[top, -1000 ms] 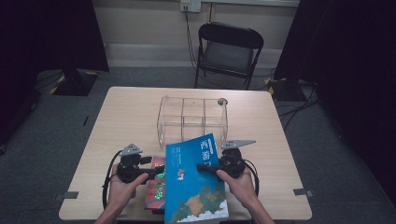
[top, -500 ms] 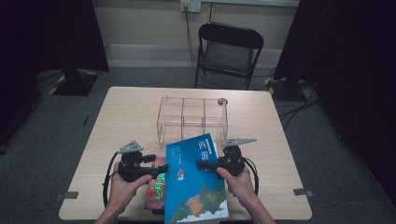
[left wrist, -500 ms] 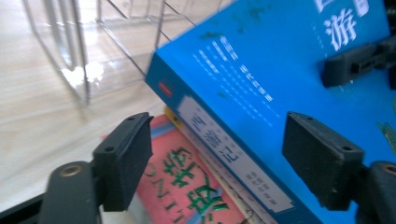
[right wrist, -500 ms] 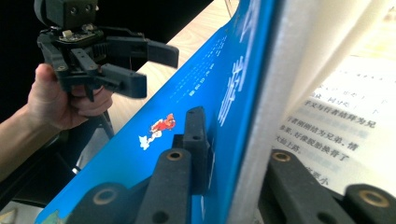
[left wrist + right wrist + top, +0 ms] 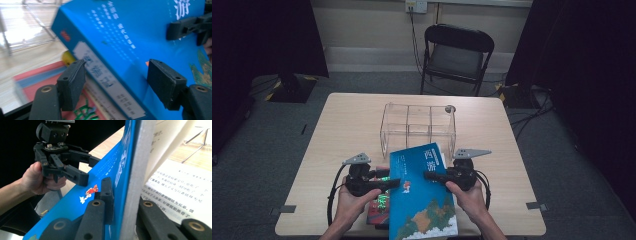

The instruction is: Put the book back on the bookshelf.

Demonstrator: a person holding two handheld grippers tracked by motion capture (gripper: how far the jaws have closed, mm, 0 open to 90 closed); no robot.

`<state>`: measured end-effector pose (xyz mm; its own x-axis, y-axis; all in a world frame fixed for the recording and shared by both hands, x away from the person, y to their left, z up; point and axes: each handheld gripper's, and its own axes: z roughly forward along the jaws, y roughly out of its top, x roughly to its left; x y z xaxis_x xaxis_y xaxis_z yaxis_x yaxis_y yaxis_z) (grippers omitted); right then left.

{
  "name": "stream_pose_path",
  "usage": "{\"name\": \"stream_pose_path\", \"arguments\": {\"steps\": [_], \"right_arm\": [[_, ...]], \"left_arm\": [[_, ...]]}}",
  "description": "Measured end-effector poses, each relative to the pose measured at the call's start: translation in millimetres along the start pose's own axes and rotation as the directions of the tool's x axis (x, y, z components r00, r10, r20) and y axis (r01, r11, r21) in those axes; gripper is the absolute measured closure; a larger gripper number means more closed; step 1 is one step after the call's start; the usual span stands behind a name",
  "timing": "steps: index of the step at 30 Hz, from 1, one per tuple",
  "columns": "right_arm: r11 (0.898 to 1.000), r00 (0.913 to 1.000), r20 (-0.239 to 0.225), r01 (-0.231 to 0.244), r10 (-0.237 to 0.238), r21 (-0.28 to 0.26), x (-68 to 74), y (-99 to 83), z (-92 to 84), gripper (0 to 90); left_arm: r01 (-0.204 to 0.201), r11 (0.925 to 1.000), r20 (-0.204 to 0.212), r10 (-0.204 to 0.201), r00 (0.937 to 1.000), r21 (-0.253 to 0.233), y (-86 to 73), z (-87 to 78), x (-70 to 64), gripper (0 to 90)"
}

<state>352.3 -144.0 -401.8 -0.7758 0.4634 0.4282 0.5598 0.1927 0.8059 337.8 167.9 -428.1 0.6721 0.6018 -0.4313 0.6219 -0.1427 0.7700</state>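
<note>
Right tongs [image 5: 120,202] pinching blue book [image 5: 422,200] cover; left tongs [image 5: 120,85] spread astride spine; clear organizer [image 5: 418,125] behind.

Both forearms are bare, no sleeves. The left gripper [image 5: 394,183] and right gripper [image 5: 430,176] are black, each topped by a grey three-cornered plate, trailing looped black cables; jaws show round brass-ringed screw holes.
</note>
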Motion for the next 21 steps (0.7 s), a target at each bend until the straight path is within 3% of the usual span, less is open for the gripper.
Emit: {"name": "stream_pose_path", "arguments": {"steps": [3,10,16,21], "right_arm": [[1.0,1.0,0.006,0.003,-0.003,-0.001,2.4,1.1,-0.8,81.5],[1.0,0.9997,0.02,0.015,-0.014,-0.017,10.8,4.1,-4.7,81.7],[0.999,0.9992,-0.005,0.04,-0.041,-0.021,17.9,6.0,-6.8,83.2],[0.999,0.9989,-0.006,0.046,-0.046,-0.008,18.2,7.1,-7.7,83.8]], "left_arm": [[-0.032,0.9994,-0.018,0.032,0.9993,-0.016,0.4,-0.9,-3.5,28.7],[0.021,0.9994,0.0,-0.021,0.9998,-0.026,0.6,2.6,0.8,23.5],[0.082,0.9965,0.081,-0.083,0.9933,0.015,-1.8,11.2,3.8,14.1],[0.072,0.9972,0.08,-0.074,0.9941,0.017,-1.5,10.0,2.1,14.6]]}}
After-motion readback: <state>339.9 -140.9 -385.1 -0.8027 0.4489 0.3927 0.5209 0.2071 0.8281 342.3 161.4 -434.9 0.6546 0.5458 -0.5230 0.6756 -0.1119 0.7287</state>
